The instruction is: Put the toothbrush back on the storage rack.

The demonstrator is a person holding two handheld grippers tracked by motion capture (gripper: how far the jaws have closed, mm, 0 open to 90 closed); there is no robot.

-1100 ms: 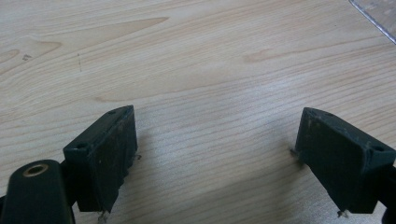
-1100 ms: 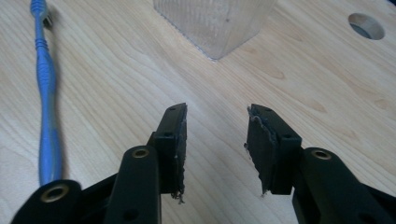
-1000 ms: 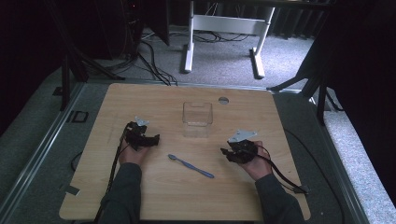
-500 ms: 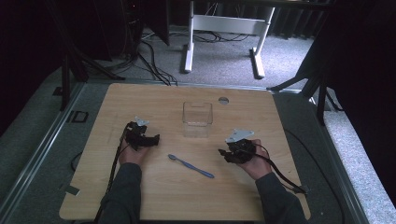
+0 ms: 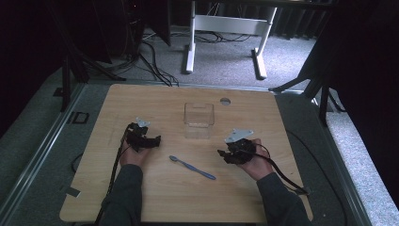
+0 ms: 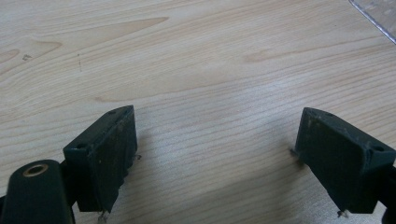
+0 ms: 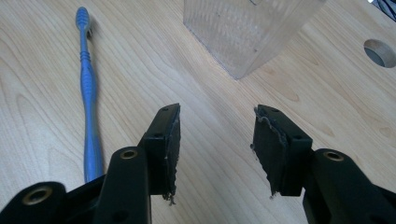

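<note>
A blue toothbrush (image 5: 192, 167) lies flat on the wooden table (image 5: 164, 108), between my two hands; the right gripper view has the toothbrush (image 7: 88, 93) left of the jaws. A clear plastic box (image 5: 199, 118) stands upright behind it, and the box (image 7: 247, 28) is seen ahead of my right gripper. My left gripper (image 5: 154, 140) rests low on the table at the left, open wide, with bare wood between its jaws (image 6: 215, 154). My right gripper (image 5: 225, 155) sits at the right, open and empty (image 7: 217, 140), pointing toward the box and the brush.
A round cable hole (image 5: 225, 100) is in the table top behind the box. Cables trail from both grippers toward the front edge. Beyond the table are a white desk frame (image 5: 226, 28), dark stands and floor cables.
The right hand and gripper have shifted slightly left, toward the toothbrush. The left gripper and the objects stay put.
</note>
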